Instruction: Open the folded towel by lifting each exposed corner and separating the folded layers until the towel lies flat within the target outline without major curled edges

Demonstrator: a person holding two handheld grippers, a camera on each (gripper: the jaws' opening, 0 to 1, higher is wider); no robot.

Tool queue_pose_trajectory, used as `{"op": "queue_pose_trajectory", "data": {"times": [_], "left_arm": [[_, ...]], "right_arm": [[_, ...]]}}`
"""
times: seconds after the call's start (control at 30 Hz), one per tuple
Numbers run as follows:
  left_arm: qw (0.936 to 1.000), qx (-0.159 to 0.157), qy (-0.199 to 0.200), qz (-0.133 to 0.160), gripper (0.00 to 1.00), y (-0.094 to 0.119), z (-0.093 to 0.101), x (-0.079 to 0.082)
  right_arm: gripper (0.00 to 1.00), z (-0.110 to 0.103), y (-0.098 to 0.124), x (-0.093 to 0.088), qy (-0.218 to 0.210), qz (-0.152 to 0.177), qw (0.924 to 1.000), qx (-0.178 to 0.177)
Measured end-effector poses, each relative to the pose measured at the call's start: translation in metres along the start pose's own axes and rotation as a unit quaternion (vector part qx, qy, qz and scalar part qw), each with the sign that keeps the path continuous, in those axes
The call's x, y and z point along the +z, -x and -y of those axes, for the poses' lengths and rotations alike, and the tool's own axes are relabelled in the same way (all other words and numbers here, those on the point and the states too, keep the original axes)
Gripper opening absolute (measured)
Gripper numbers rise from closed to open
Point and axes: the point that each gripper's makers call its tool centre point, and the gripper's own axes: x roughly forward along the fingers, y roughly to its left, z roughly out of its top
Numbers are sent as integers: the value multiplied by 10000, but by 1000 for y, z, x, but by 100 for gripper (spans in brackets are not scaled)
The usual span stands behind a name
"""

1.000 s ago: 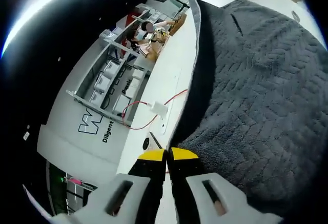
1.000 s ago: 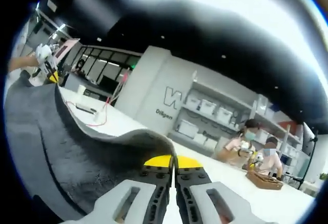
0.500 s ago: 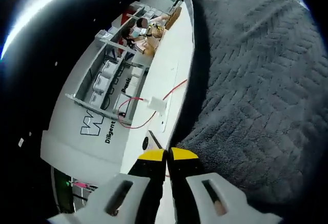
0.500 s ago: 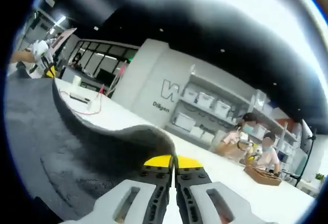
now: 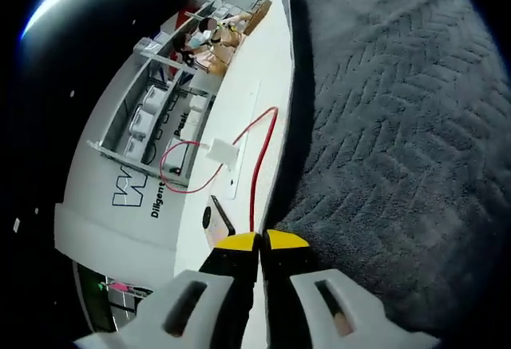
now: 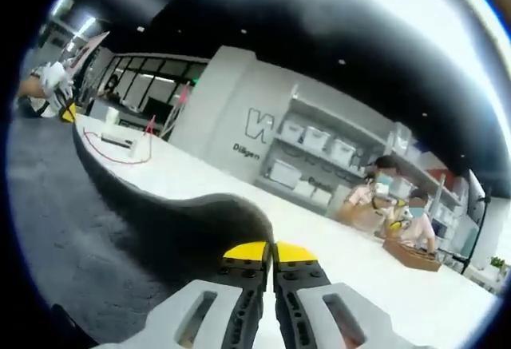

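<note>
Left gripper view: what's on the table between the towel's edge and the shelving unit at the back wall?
A red cable looping to a small white box on the white table, left of the grey towel; the shelving unit stands beyond.

The towel (image 5: pixel 391 125) is dark grey with a woven herringbone texture, spread wide across the white table (image 5: pixel 267 93). One long edge is raised off the surface, curling into a hump near the corner; it looks opened out, though its far side is hidden.
</note>
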Motion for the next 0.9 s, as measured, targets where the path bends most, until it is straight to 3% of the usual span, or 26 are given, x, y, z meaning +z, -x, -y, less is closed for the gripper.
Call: {"op": "queue_pose_trajectory", "data": {"times": [0.13, 0.2, 0.27, 0.37, 0.47, 0.63, 0.73, 0.83, 0.9], "left_arm": [[9999, -70, -102, -76, 3, -6, 5, -1], [9998, -117, -127, -92, 4, -7, 6, 0], [9996, -148, -165, -192, 9, -11, 7, -4], [9995, -157, -108, -236, 18, -10, 8, -4], [9992, -298, -113, -249, 21, -13, 16, -3], [9993, -232, -62, -277, 25, -16, 16, -4], [9994, -168, 117, -268, 24, -16, 14, -3], [9994, -88, 203, -256, 25, -15, 10, -5], [9992, -40, 305, -268, 25, -15, 7, -7]], "right_arm": [[1, -4, -6, -13, -184, -109, 9998, 0], [10, -6, -7, -18, -214, -120, 9997, -4], [13, -7, -14, -33, -375, -249, 9990, -6], [16, -6, -14, -43, -684, -243, 9974, 18], [26, -2, -12, -54, -797, -347, 9962, -90], [36, -6, -6, -53, -787, -276, 9965, -26], [55, -3, -7, -52, -789, -229, 9966, -66], [53, -1, -8, -54, -838, -328, 9959, -116], [53, -8, -11, -50, -678, -244, 9974, 32]]}}
